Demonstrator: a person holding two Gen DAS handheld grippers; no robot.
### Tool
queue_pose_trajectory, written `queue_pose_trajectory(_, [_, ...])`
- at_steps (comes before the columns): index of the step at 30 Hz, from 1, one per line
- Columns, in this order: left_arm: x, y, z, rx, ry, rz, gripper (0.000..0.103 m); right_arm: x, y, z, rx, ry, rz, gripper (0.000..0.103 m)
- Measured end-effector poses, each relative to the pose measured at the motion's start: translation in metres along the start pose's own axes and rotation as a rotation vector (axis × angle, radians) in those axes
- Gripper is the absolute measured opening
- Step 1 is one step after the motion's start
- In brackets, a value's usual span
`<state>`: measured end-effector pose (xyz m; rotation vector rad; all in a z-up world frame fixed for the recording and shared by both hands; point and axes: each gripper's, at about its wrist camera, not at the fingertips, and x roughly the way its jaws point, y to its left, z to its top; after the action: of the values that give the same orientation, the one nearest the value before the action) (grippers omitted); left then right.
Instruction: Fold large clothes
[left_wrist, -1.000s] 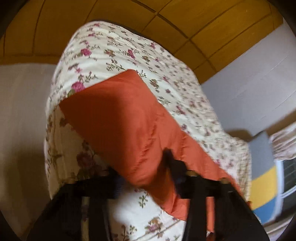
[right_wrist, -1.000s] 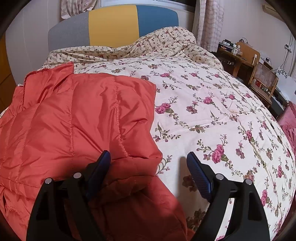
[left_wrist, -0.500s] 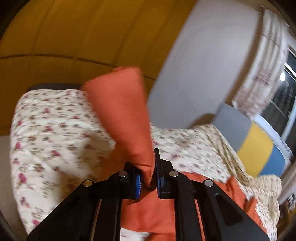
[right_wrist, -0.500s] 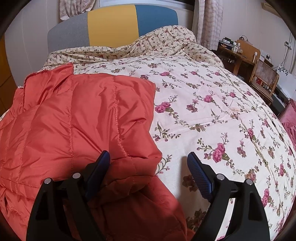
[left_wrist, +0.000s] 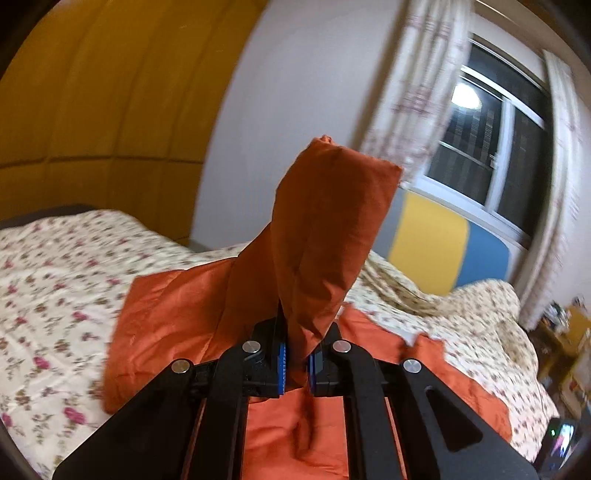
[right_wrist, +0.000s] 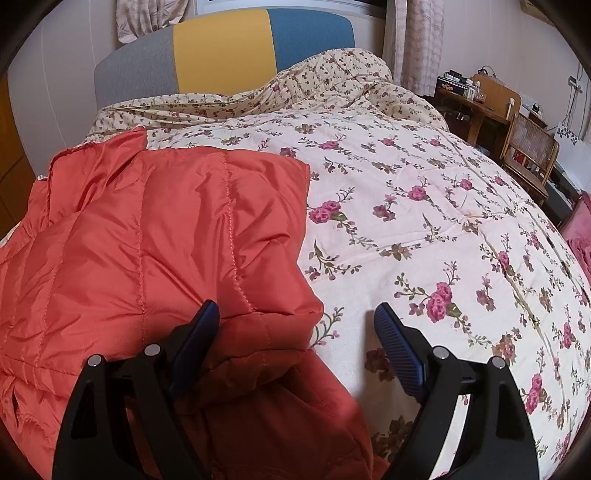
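Observation:
An orange quilted puffer jacket (right_wrist: 155, 236) lies on a floral bedspread (right_wrist: 424, 206). My left gripper (left_wrist: 296, 363) is shut on a sleeve of the jacket (left_wrist: 325, 229) and holds it lifted upright above the rest of the jacket (left_wrist: 177, 310). My right gripper (right_wrist: 295, 325) is open and hovers low over the jacket's lower right corner, its left finger above the fabric and its right finger above the bedspread. It holds nothing.
A grey, yellow and blue headboard (right_wrist: 221, 48) stands at the far end of the bed. A wooden desk and chair (right_wrist: 517, 140) stand to the right. A window with curtains (left_wrist: 491, 147) and a yellow wardrobe (left_wrist: 92, 92) show behind.
My left gripper has closed on the sleeve and lifted it up off the bed, swinging toward the headboard. My right gripper has stayed open and nearly still.

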<state>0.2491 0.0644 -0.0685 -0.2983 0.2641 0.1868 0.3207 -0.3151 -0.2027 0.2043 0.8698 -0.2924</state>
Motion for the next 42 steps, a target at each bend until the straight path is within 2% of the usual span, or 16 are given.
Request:
queue_pose_trajectory(6, [0.006,-0.062,-0.022,0.145,0.029,-0.089,0.008,0.001,0.0,0.0,0.004,0.004,0.001,0.086])
queue_pose_trajectory(13, [0.017,-0.111,-0.058,0.306,0.104,-0.17,0.008,0.002,-0.002,0.001,0.011,0.007,0.01,0.086])
queue_pose_trajectory(20, [0.036,-0.141,-0.106,0.5,0.257,-0.247,0.008,0.002,-0.002,0.001,0.016,0.009,0.014,0.087])
queue_pose_trajectory(22, [0.041,-0.143,-0.116,0.534,0.291,-0.252,0.008,0.002,-0.003,0.001,0.019,0.01,0.016,0.087])
queue_pose_trajectory(24, [0.052,-0.145,-0.132,0.578,0.375,-0.244,0.008,0.002,-0.003,0.001,0.02,0.01,0.018,0.087])
queue_pose_trajectory(27, [0.06,-0.147,-0.142,0.602,0.421,-0.237,0.01,0.003,-0.002,0.001,0.02,0.01,0.017,0.087])
queue_pose_trajectory(30, [0.061,-0.149,-0.144,0.619,0.43,-0.238,0.022,0.002,-0.003,0.001,0.02,0.011,0.017,0.088])
queue_pose_trajectory(32, [0.059,-0.15,-0.142,0.626,0.425,-0.25,0.037,0.002,-0.003,0.001,0.02,0.011,0.017,0.088])
queue_pose_trajectory(33, [0.055,-0.151,-0.141,0.625,0.416,-0.26,0.063,0.003,-0.002,0.001,0.02,0.012,0.017,0.088])
queue_pose_trajectory(34, [0.051,-0.151,-0.137,0.616,0.4,-0.279,0.084,0.002,-0.003,0.001,0.02,0.012,0.018,0.088])
queue_pose_trajectory(36, [0.038,-0.148,-0.129,0.589,0.357,-0.326,0.086,0.002,-0.002,0.001,0.019,0.011,0.016,0.088])
queue_pose_trajectory(38, [0.025,-0.143,-0.122,0.573,0.355,-0.359,0.086,0.001,-0.003,0.001,0.019,0.004,0.014,0.088])
queue_pose_trajectory(42, [0.008,-0.115,-0.106,0.514,0.337,-0.368,0.086,-0.007,-0.002,0.0,0.014,-0.035,0.008,0.088])
